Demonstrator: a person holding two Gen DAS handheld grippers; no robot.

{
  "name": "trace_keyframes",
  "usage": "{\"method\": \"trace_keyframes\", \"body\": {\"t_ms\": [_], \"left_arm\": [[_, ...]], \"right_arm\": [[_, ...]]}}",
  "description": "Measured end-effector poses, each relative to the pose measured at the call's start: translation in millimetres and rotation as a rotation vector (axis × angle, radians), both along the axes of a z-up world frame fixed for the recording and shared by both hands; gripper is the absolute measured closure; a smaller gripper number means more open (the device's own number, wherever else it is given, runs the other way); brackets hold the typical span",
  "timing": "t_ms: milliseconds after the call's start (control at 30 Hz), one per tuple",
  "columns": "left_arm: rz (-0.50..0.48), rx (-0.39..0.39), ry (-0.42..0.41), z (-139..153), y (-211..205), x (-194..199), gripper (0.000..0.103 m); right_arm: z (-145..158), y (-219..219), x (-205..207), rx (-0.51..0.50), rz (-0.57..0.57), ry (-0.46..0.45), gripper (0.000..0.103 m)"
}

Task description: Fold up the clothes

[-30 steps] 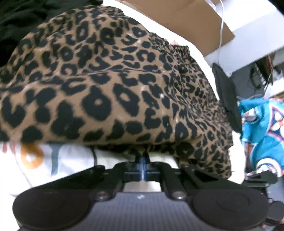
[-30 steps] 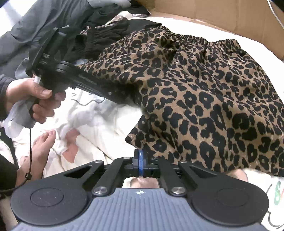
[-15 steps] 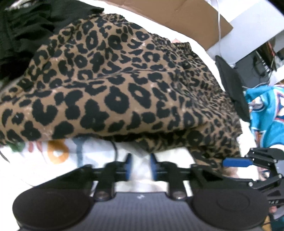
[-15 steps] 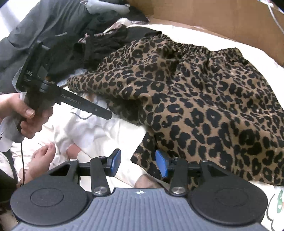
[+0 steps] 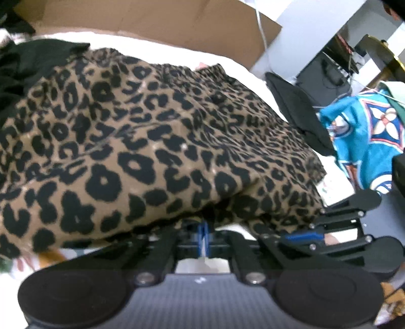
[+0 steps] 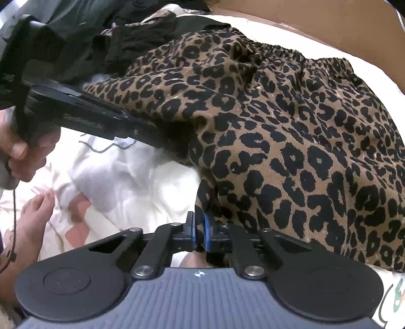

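Your left gripper (image 5: 203,234) is clenched on the leopard skirt's (image 5: 157,141) hem; your right gripper (image 6: 200,234) pinches its edge too.

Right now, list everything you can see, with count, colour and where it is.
leopard-print garment: one, brown and black, spread across the bedding
bedding: one, white with prints, under it
dark clothes: a pile, black, beyond the garment
cardboard: one sheet, brown, at the far edge
patterned cloth: one, turquoise, beside the bedding
foot: one, bare, on the bedding
left gripper: one, black, shut on the garment's near edge
right gripper: one, black, shut on the same edge
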State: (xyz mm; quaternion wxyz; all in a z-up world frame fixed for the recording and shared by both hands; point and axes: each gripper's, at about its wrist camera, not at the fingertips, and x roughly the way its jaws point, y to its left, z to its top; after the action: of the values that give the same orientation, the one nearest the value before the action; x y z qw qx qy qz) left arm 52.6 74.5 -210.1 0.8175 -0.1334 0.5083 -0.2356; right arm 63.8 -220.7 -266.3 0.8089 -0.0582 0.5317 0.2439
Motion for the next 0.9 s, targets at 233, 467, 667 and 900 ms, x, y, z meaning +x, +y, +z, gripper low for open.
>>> {"method": "trace_keyframes", "body": {"t_ms": [233,467,667,900], "left_arm": [[0.031,-0.147,0.069,26,35,-17,0.103],[0.016,-0.229,0.098,50,48,-27,0.103],[0.030,-0.261,0.110,61,57,-31,0.103],[0.128,-0.215,0.091,55,66,-17,0.102]], "right_arm": [[24,-7,-16,0.023,0.067,0.002,0.100],[42,-15,-31,0.024,0.117,0.024,0.100],[55,-14,-41,0.006,0.169,0.019,0.100],[58,-18,-41,-0.022,0.200,0.041,0.099]]}}
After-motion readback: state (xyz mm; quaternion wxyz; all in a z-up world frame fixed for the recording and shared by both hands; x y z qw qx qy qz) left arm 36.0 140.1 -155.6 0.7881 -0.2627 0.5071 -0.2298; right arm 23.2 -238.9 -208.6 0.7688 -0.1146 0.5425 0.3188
